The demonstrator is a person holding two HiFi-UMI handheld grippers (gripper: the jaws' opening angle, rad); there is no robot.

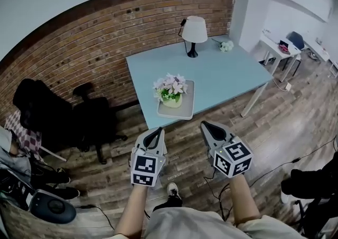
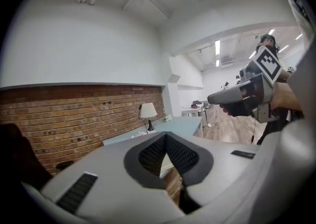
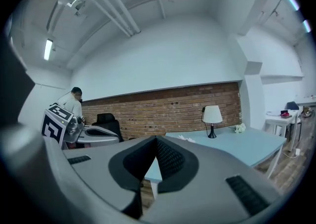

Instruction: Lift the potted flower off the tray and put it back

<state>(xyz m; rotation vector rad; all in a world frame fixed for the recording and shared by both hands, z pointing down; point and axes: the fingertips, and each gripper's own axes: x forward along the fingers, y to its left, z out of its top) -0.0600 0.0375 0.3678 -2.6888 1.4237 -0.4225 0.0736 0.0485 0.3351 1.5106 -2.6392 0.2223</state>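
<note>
No word, number or brand can be read anywhere (the marker cubes bear only black-and-white squares).

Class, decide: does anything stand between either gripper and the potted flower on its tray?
Nothing visible does. The left gripper and right gripper hang over floor; the potted flower sits on its tray at the table edge.

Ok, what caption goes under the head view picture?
The left gripper and right gripper, both shut, face the blue table where the potted flower sits on its tray.
</note>
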